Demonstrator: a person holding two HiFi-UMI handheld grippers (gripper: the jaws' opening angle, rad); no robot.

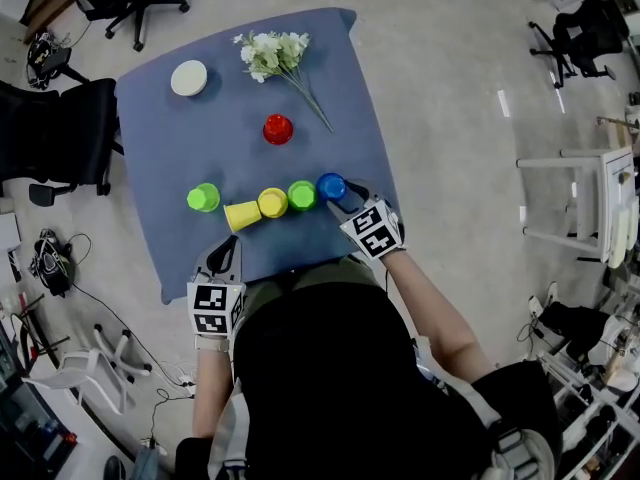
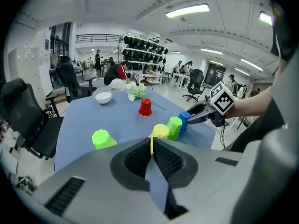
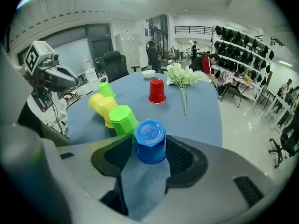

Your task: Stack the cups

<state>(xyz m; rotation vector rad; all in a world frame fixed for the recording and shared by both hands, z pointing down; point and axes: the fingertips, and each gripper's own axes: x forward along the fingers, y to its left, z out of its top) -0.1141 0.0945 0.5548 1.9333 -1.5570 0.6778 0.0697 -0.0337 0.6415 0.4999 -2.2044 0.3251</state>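
While tilted — right tool [image 3: 148, 146] (astride cup [image 1: 331, 185])

red cup [image 1: 278, 129] stands upside down, alone, at 12 o'clock of a row of five. blue cup [image 1: 331, 186] is at the row's 3 o'clock end, with green cup [image 1: 302, 195] and yellow cup [image 1: 272, 202] close beside it, all upside down. tipped yellow cup [image 1: 242, 215] lies on its side against yellow cup. pale green cup [image 1: 203, 197] stands upside down, apart, at the 9 o'clock end.
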